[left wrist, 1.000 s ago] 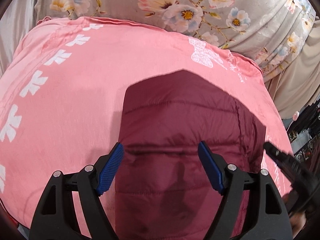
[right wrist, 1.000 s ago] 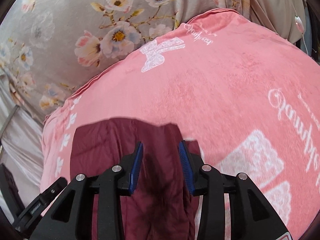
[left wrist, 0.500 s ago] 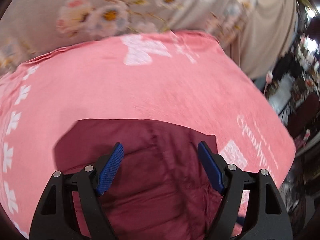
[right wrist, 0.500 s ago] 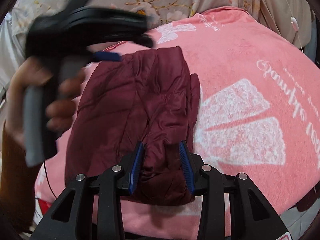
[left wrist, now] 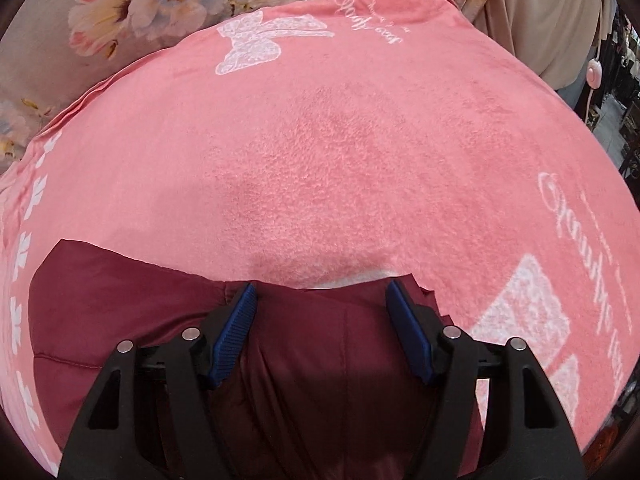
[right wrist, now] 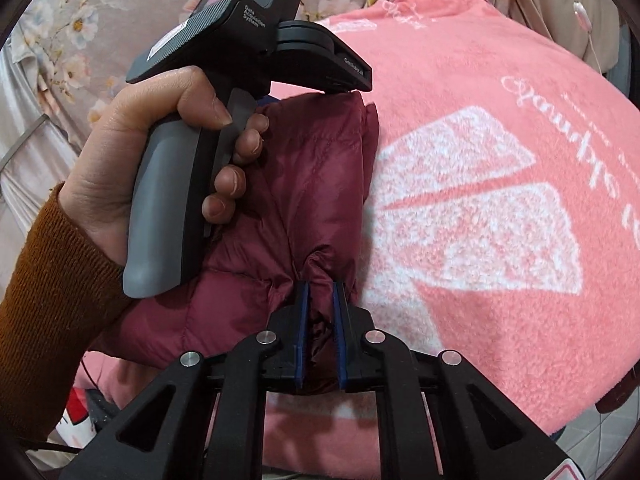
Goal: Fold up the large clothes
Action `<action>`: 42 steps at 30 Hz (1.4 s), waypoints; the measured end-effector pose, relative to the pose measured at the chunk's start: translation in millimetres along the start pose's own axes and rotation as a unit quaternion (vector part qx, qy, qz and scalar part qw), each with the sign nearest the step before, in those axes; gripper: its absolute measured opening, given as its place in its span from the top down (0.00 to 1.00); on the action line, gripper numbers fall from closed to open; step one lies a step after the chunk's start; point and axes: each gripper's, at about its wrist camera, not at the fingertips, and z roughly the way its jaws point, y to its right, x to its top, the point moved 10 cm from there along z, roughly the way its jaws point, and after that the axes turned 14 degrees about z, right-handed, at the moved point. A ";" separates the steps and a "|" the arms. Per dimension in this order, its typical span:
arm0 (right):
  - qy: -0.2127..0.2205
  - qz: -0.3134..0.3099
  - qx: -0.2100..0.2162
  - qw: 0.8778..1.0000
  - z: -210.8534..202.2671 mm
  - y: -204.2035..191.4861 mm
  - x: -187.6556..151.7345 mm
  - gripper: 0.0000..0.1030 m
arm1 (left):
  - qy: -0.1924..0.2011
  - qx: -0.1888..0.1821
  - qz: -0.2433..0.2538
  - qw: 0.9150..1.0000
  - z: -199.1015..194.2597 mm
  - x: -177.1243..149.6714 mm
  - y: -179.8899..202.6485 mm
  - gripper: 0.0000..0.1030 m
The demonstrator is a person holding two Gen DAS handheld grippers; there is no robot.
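Observation:
A maroon quilted jacket (right wrist: 312, 184) lies folded on a pink blanket (right wrist: 500, 92). My right gripper (right wrist: 319, 286) is shut on a bunched fold at the jacket's near edge. My left gripper (left wrist: 322, 292) is open, its blue pads (left wrist: 236, 328) spread over the jacket's far edge (left wrist: 120, 300). In the right wrist view the left gripper's body (right wrist: 240, 24), held by a hand in an orange-brown sleeve, sits over the jacket's far left part and hides some of it.
A grey floral sheet (left wrist: 132, 12) lies beyond the blanket's far edge. Beige fabric (left wrist: 540, 16) hangs at the right, with a pink corded switch (left wrist: 592, 74). The blanket's near edge drops off below the jacket (right wrist: 440, 420).
The right gripper has closed tighter on the jacket's near fold. The left gripper has moved toward the jacket's far edge and now looks across bare blanket.

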 end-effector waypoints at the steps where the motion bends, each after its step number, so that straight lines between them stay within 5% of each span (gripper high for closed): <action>1: -0.002 0.000 -0.001 1.000 2.6 1.5 0.2 0.91 | 0.000 0.006 0.002 1.000 2.9 -0.5 1.2 0.36; 22: 0.048 -0.033 -0.015 0.998 14.8 -3.6 -12.8 0.89 | 0.018 0.013 -0.016 1.000 24.7 -2.7 -1.4 0.35; 24: 0.047 -0.021 -0.009 0.999 5.1 -2.7 -9.0 0.82 | 0.036 -0.001 -0.034 0.999 8.1 -3.5 -7.9 0.36; 25: 0.052 -0.018 -0.018 0.998 -0.1 1.6 -6.3 0.64 | 0.046 -0.010 -0.045 0.998 -3.0 -5.3 -11.2 0.36; 26: 0.061 -0.015 -0.029 0.998 -6.7 5.1 -1.8 0.49 | 0.060 -0.028 -0.062 0.996 -20.3 -9.2 -16.1 0.35; 30: 0.062 0.024 0.004 0.998 -23.4 11.2 15.4 0.42 | 0.113 -0.043 -0.120 0.985 -91.6 -37.6 -51.7 0.14; 33: 0.048 0.067 0.032 0.996 -20.3 14.9 23.9 0.40 | 0.131 -0.042 -0.172 0.976 -128.0 -70.2 -94.8 0.10; 42: 0.002 0.123 0.062 0.991 10.6 3.2 28.7 0.39 | 0.076 -0.108 -0.301 0.944 -108.8 -176.4 -162.3 0.10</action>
